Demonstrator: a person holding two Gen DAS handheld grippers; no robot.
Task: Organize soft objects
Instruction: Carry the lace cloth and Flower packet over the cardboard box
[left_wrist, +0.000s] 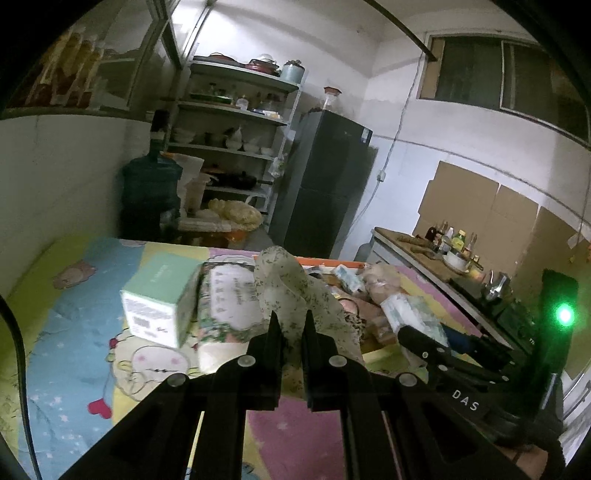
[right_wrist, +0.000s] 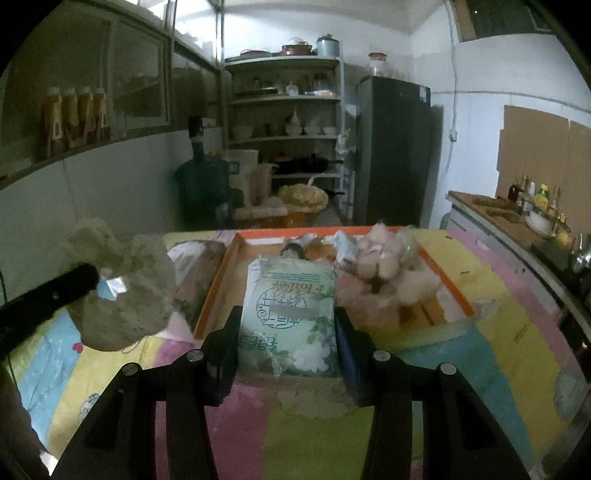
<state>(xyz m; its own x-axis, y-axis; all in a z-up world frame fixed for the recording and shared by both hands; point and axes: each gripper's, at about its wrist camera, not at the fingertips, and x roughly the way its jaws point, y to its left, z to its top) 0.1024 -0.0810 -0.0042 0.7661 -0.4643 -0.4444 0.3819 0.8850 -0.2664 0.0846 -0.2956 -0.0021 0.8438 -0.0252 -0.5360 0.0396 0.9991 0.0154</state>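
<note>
My left claw (left_wrist: 291, 325) is pinched tight on a speckled soft cloth (left_wrist: 295, 295), and the cloth hangs up off the desk (left_wrist: 66, 332) with its cartoon mat. In the right view the same cloth (right_wrist: 125, 291) floats at the left, beside the orange tray (right_wrist: 218, 295). My right claw (right_wrist: 286, 332) squeezes a green tissue pack (right_wrist: 291, 317) from both sides, near the front of the tray. A pale plush toy (right_wrist: 384, 258) lies in the tray behind it. A mint box (left_wrist: 162, 299) sits on the desk, next to a flowery tissue pack (left_wrist: 225, 302).
</note>
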